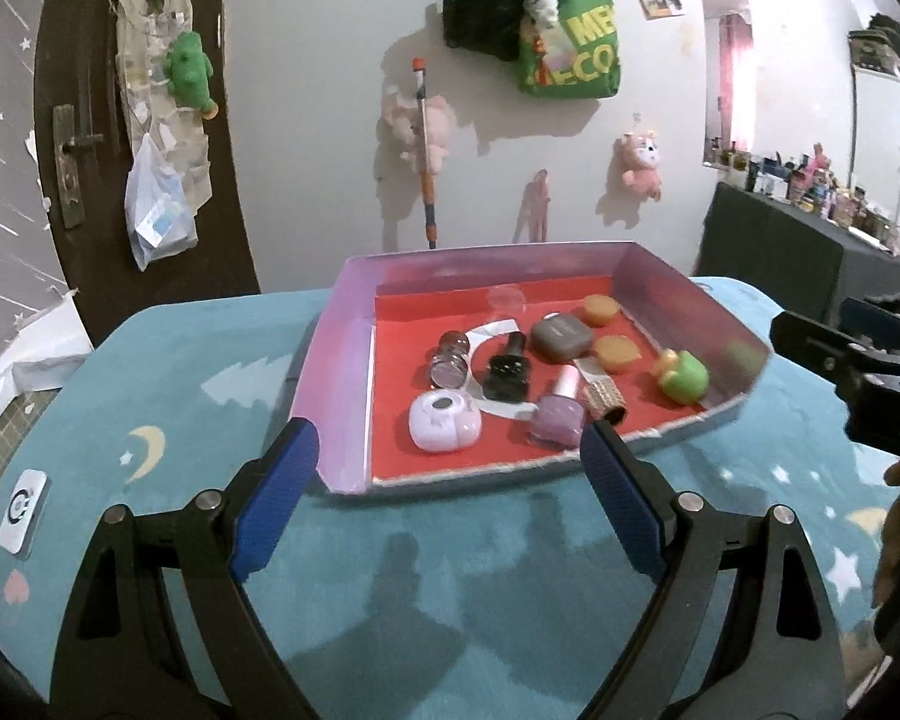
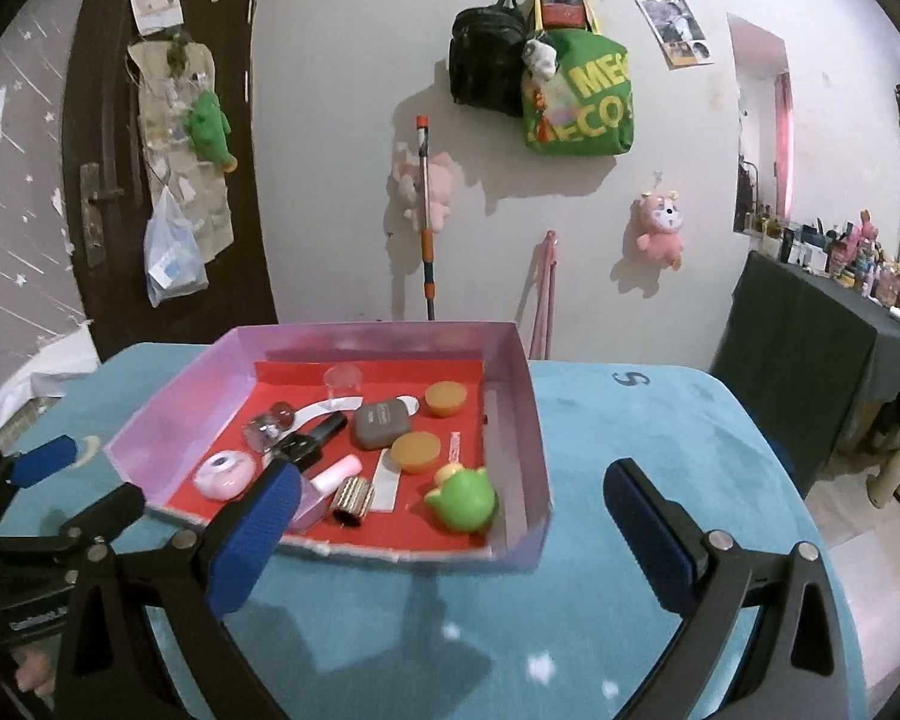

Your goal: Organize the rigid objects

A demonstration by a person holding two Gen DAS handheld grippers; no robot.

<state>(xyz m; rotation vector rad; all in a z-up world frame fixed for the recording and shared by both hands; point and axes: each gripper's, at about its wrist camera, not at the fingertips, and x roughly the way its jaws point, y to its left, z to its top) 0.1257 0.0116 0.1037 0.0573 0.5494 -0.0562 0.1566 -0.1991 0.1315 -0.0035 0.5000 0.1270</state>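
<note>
A purple-walled box [image 1: 342, 372] with a red floor sits on the teal table. In it lie a white round case [image 1: 444, 429], a pink nail-polish bottle [image 1: 558, 420], a black bottle [image 1: 507, 369], a clear jar [image 1: 450, 360], a grey case [image 1: 561, 336], two orange caps [image 1: 615, 353], a gold glitter tube [image 1: 603, 402] and a green frog toy [image 1: 684, 375]. My left gripper [image 1: 450, 441] hovers open at the box's near edge, holding nothing. My right gripper [image 2: 450, 474] is open too, empty, in front of the box [image 2: 510, 420] near the frog toy [image 2: 465, 501].
A small white device [image 1: 24, 510] lies on the teal cloth at the left. Bags [image 2: 576, 96] and plush toys hang on the back wall. A dark table [image 2: 810, 348] crowded with bottles stands to the right, and a dark door [image 2: 114, 192] to the left.
</note>
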